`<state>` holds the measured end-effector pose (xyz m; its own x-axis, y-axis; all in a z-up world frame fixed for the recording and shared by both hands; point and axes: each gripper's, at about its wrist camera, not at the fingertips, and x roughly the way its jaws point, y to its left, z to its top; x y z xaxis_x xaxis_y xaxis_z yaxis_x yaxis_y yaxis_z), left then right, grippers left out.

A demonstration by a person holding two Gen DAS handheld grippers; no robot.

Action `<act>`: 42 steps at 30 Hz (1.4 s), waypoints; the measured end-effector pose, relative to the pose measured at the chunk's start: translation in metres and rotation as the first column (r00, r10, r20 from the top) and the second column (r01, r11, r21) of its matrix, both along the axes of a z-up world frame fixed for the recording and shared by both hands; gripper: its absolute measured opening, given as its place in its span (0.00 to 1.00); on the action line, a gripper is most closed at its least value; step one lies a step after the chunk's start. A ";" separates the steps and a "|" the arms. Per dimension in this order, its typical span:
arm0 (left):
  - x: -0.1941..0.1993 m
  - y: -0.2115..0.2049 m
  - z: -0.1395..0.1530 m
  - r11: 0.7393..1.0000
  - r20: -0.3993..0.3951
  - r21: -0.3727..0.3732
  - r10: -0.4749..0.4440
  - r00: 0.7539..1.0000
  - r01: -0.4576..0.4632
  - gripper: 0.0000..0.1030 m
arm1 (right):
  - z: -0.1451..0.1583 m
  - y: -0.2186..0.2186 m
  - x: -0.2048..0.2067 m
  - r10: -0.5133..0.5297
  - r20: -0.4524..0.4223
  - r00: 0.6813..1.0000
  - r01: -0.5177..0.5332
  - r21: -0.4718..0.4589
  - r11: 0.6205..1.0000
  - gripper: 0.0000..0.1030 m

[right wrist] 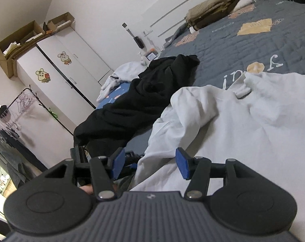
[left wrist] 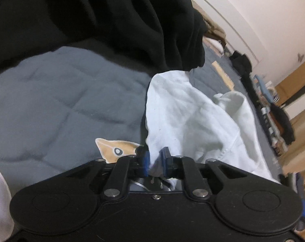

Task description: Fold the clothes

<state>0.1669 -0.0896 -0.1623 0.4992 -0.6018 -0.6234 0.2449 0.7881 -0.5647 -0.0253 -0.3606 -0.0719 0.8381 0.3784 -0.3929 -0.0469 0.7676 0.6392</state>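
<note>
On the grey bed cover point(right wrist: 223, 46) the white shirt point(right wrist: 253, 121) lies rumpled, stretching away to the right of the left gripper point(left wrist: 156, 161), which pinches its edge tight, while the right gripper point(right wrist: 150, 162) hangs spread wide just over its near edge beside the black clothes point(right wrist: 136, 104)

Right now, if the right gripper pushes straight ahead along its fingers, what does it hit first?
Most likely the white shirt: the right gripper is open with a bunched fold of it rising between and just beyond the pads. The black garment lies further off to the left. Depth is uncertain.
</note>
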 end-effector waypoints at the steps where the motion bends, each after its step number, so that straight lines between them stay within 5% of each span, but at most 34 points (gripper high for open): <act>1: -0.003 0.002 0.004 1.000 0.024 0.009 0.010 1.000 -0.010 0.12 | 0.000 -0.001 0.000 -0.001 0.000 1.000 0.001 0.001 1.000 0.53; 5: -0.013 0.047 0.041 0.989 0.145 0.033 0.139 0.980 -0.146 0.11 | 0.002 -0.004 -0.001 -0.011 0.007 1.000 0.010 0.005 1.000 0.53; 10: -0.034 0.124 0.081 0.937 0.217 0.038 0.332 0.918 -0.348 0.10 | 0.005 -0.007 -0.003 -0.027 0.010 1.000 0.027 0.006 1.000 0.53; 15: -0.053 0.150 0.069 0.918 0.138 0.189 0.327 0.935 -0.349 0.15 | 0.007 -0.010 -0.005 -0.044 0.013 0.999 0.044 0.007 0.999 0.53; 19: -0.077 0.142 0.071 0.928 0.161 0.214 0.276 0.948 -0.306 0.29 | 0.007 -0.013 -0.005 -0.055 0.003 0.998 0.055 -0.006 0.998 0.53; 21: -0.091 0.136 0.080 0.947 0.187 0.196 0.218 0.958 -0.254 0.46 | 0.006 -0.013 -0.005 -0.053 -0.007 0.999 0.053 -0.011 0.999 0.53; 27: -0.150 0.132 0.082 0.967 0.204 0.242 0.032 0.978 -0.082 0.49 | 0.004 -0.001 -0.003 -0.001 -0.033 0.999 -0.001 -0.034 0.999 0.53; 35: -0.214 0.159 0.070 0.945 0.175 0.317 -0.146 0.974 0.085 0.55 | -0.008 0.047 -0.032 0.111 -0.086 0.990 -0.111 0.005 0.994 0.53; 42: -0.242 0.153 0.046 0.861 0.178 0.454 -0.341 0.923 0.231 0.58 | 0.000 0.103 -0.063 0.171 -0.061 0.983 -0.171 0.013 0.985 0.53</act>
<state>-0.0753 0.0631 -0.1163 0.5140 -0.4527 -0.7286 0.5818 0.8082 -0.0917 -0.0880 -0.2580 -0.0720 0.7350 0.5174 -0.4382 -0.1376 0.7467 0.6508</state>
